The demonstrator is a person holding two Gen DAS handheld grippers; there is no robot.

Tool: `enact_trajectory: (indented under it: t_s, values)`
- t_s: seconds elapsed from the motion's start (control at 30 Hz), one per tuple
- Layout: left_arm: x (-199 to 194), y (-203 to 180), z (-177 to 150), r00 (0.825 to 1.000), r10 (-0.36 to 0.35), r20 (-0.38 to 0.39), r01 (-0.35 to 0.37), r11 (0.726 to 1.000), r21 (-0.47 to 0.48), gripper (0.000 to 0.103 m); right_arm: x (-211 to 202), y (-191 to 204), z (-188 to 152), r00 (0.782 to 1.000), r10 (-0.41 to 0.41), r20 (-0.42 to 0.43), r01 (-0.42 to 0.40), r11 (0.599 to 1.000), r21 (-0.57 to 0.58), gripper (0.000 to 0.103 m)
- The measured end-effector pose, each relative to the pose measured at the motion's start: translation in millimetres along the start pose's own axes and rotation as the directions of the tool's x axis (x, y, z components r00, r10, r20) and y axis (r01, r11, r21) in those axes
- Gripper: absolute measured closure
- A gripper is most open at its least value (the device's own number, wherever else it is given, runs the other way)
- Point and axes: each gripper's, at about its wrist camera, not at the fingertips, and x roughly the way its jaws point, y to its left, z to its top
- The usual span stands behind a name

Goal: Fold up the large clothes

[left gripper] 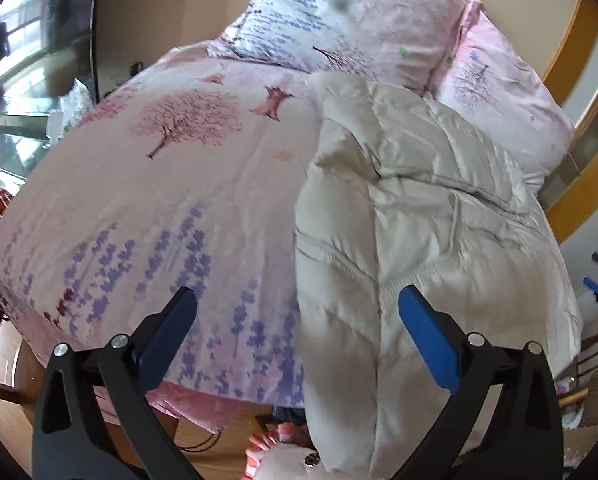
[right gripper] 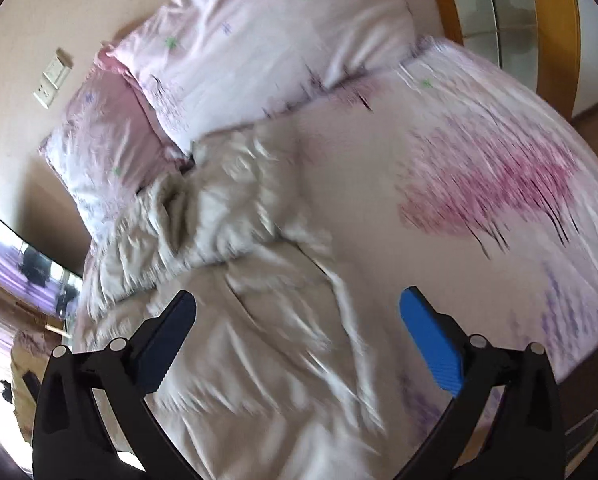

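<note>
Puffy white jacket [left gripper: 419, 208] lies lengthwise on the bed cover [left gripper: 171, 184], part-folded, its near end hanging off the bed edge toward 6 o'clock in the left wrist view; pillows [left gripper: 363, 28] sit beyond its far end at 12 to 1 o'clock.

Left gripper [left gripper: 297, 312]: jaws spread wide, nothing between the pads; it hangs over the seam where jacket meets cover, blue pad over the quilted fabric at 5 o'clock.

Right gripper [right gripper: 298, 312]: jaws likewise wide apart, empty; jacket bulk [right gripper: 227, 216] runs from 6 up to 11 o'clock beneath it; this view is heavily smeared, so seam and hem detail cannot be read.

Risks, as judgement:
- slick, padded shell may spring open once let go; a soft fold probably won't hold without pressing flat;
- overhanging end could drag the whole garment off the bed, weight pulling toward the floor;
- a grab near the jacket's edge may pinch the bed cover too, since the two lie touching;
- uneven grips by the two hands would skew the next fold.
</note>
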Motion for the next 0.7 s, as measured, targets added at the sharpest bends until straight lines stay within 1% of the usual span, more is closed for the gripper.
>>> enact_trajectory:
  t_s: [0.07,0.1,0.2,0.23,0.27,0.3,0.33,0.37,0.43,0.47,0.5,0.53,0.6,0.67,0.7]
  values:
    - [1.2,2.2,-3.4,0.998,-0.058,-0.02,0.058,0.998,-0.021,0.002,1.1,-15.9,-8.2,0.998,0.045,-0.052,-0.044,0.999,0.033,0.001]
    - [2.5,3.2,-6.1,0.996,-0.085,-0.034,0.083,0.996,-0.035,0.002,2.3,-25.9,-13.7,0.994,0.082,-0.078,-0.077,0.995,0.064,0.001]
    - [3.4,2.9,-14.3,0.991,-0.128,-0.049,0.125,0.99,-0.058,0.003,3.4,-45.8,-26.7,0.982,0.147,-0.118,-0.132,0.983,0.13,0.001]
    - [3.3,2.4,-16.8,0.989,-0.14,-0.051,0.136,0.988,-0.067,0.005,5.6,-50.7,-32.1,0.977,0.165,-0.137,-0.145,0.979,0.146,0.002]
    - [2.6,1.9,-20.3,0.986,-0.158,-0.053,0.154,0.985,-0.075,0.007,4.7,-54.8,-39.7,0.971,0.181,-0.155,-0.157,0.975,0.158,0.004]
    - [2.3,1.0,-22.4,0.984,-0.171,-0.056,0.167,0.983,-0.08,0.009,6.1,-56.4,-43.6,0.967,0.192,-0.168,-0.164,0.973,0.164,0.011]
    - [1.8,0.4,-24.7,0.981,-0.186,-0.061,0.18,0.98,-0.085,0.012,8.4,-58.2,-48.3,0.962,0.204,-0.183,-0.172,0.969,0.174,0.014]
    - [1.9,-0.2,-27.5,0.978,-0.199,-0.067,0.192,0.977,-0.091,0.015,10.6,-61.0,-52.6,0.956,0.216,-0.196,-0.179,0.965,0.189,0.015]
    - [0.0,-1.7,-32.3,0.975,-0.21,-0.069,0.203,0.974,-0.096,0.025,15.6,-67.7,-60.8,0.948,0.234,-0.214,-0.187,0.958,0.219,0.017]
    - [-0.9,-1.6,-33.6,0.974,-0.217,-0.072,0.209,0.973,-0.102,0.027,17.8,-70.2,-64.2,0.943,0.247,-0.223,-0.195,0.953,0.23,0.02]
    - [-1.7,-1.4,-35.7,0.97,-0.231,-0.079,0.221,0.968,-0.116,0.032,19.6,-72.9,-68.3,0.933,0.275,-0.231,-0.218,0.944,0.247,0.022]
    - [-2.0,-0.6,-37.6,0.963,-0.255,-0.088,0.242,0.961,-0.135,0.039,19.7,-73.7,-71.0,0.924,0.306,-0.23,-0.246,0.935,0.257,0.028]
    - [-1.5,-0.7,-42.8,0.947,-0.301,-0.111,0.28,0.944,-0.173,0.043,20.9,-72.2,-75.8,0.901,0.36,-0.244,-0.293,0.917,0.271,0.035]
    - [-2.6,-3.5,-47.4,0.944,-0.306,-0.12,0.284,0.943,-0.175,0.047,21.2,-67.8,-79.8,0.895,0.363,-0.259,-0.301,0.921,0.249,0.037]
    - [-2.9,-4.7,-50.2,0.94,-0.317,-0.127,0.292,0.939,-0.183,0.048,21.5,-66.2,-81.4,0.89,0.37,-0.265,-0.309,0.919,0.244,0.038]
